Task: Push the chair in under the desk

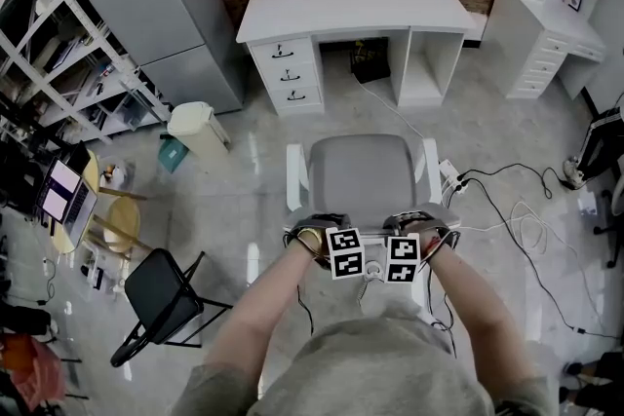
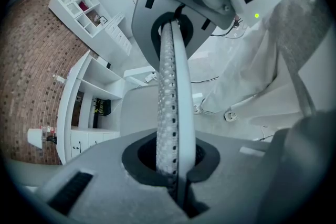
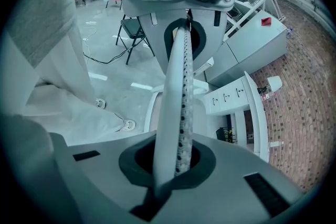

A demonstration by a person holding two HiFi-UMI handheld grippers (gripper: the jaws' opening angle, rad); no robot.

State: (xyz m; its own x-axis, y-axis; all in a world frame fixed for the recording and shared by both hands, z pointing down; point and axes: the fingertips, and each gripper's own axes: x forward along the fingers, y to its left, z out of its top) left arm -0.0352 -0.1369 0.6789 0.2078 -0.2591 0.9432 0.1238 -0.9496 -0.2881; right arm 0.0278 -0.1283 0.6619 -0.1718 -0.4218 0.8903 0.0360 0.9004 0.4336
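Observation:
A grey office chair with white arms faces the white desk, a stretch of floor away from its kneehole. Both grippers sit side by side on the top edge of the chair's backrest, in front of my body. My left gripper is shut on the backrest rim, a white frame with perforated mesh running up between the jaws. My right gripper is shut on the same rim. The desk shows beyond the seat in both gripper views.
A power strip and cables lie on the floor right of the chair. A white bin and a black folding chair stand to the left. A grey fridge flanks the desk; white shelving stands at right.

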